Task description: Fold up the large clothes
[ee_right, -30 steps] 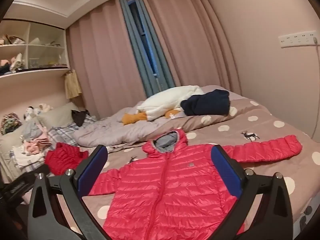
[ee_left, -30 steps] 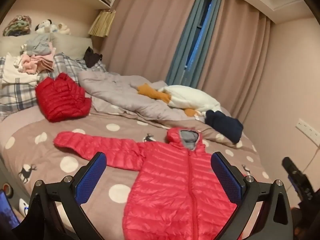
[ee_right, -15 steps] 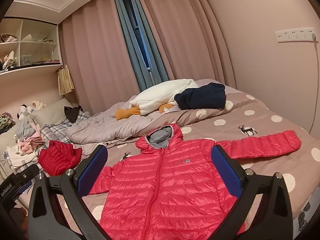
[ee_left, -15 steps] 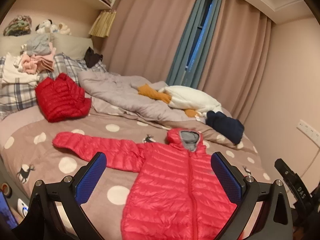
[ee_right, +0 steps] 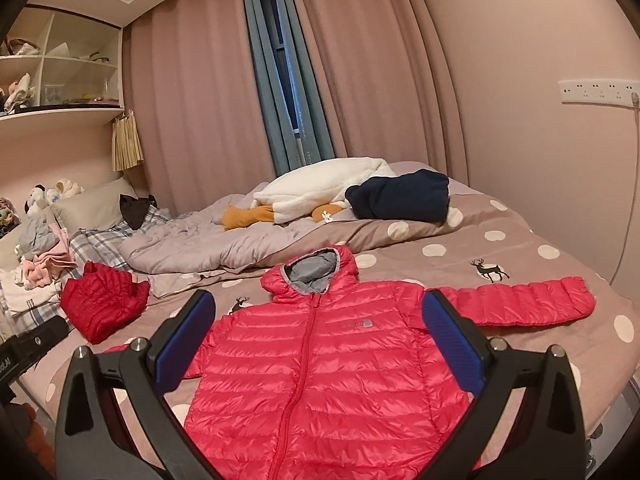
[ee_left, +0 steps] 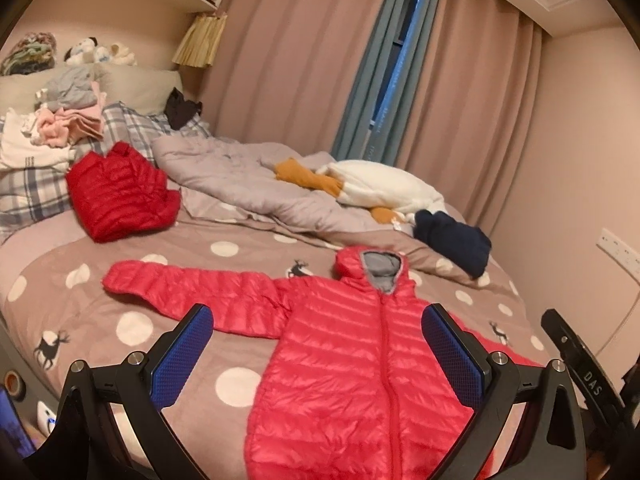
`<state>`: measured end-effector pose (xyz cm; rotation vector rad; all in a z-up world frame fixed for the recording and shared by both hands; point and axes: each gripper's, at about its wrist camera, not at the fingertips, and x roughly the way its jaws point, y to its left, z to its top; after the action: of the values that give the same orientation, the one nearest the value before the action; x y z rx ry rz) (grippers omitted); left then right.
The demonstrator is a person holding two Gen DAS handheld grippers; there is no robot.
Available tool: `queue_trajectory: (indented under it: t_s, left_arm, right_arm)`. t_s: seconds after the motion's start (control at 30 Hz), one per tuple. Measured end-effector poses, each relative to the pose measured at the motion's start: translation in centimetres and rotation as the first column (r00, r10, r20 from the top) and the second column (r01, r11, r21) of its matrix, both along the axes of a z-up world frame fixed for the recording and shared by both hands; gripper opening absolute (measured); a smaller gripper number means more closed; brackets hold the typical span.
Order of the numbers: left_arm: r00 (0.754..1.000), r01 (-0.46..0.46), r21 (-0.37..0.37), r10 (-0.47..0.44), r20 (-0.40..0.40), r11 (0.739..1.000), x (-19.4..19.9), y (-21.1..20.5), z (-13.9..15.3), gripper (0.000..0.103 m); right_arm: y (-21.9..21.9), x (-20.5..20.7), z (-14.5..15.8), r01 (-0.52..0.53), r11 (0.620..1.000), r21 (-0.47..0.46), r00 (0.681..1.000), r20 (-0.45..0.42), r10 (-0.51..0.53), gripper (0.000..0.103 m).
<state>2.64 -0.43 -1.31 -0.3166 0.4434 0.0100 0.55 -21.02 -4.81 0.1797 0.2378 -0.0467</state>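
A pink-red hooded puffer jacket [ee_left: 360, 352] lies flat and zipped on the polka-dot bed cover, sleeves spread out; it also shows in the right wrist view [ee_right: 320, 364]. Its left sleeve [ee_left: 188, 288] stretches to the left, its right sleeve [ee_right: 524, 300] to the right. My left gripper [ee_left: 318, 354] is open and empty, held above the jacket's lower left part. My right gripper [ee_right: 318, 340] is open and empty above the jacket's chest. Neither touches the cloth.
A folded red puffer jacket [ee_left: 120, 196] lies near the plaid pillows [ee_left: 32, 184]. A grey duvet [ee_left: 248, 184], a white goose plush [ee_left: 384, 184] and a folded navy garment [ee_left: 456, 240] lie behind. A clothes pile [ee_left: 68, 120] sits at the headboard. The wall with sockets [ee_right: 596, 90] is at the right.
Both grippers have shifted slightly, so the jacket sits a little differently in each view. The jaws stay open and the jacket has not moved.
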Motion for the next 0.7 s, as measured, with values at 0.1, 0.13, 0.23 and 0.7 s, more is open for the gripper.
queue_trajectory:
  t_s: [0.1,0.13,0.23,0.7]
  left_arm:
    - [1.0,0.012,-0.018,-0.012,-0.005,1.0,0.2,0.2,-0.1,0.103]
    - [1.0,0.02,-0.02,-0.02,-0.011,1.0,0.3,0.2,-0.1,0.103]
    - [0.998,0.049,-0.039,-0.05,-0.022,0.998,0.4,0.5,-0.2,0.103]
    - [0.999,-0.042,-0.075,0.04,-0.025,0.996,0.8,2.8,-0.2,0.103]
  right_arm:
    - [0.3,-0.2,0.0,0.004,1.0,-0.014,1.0,0.013,-0.003,0.103]
    - [0.5,-0.2,0.1,0.009,1.0,-0.026,1.0,0.02,-0.009,0.103]
    - [0.9,-0.4,0.3,0.038,0.997,-0.07,0.999,0.041,-0.035,0.103]
    - [0.0,0.2,0.4,0.094,0.995,-0.033,0.995,0.033,-0.093,0.103]
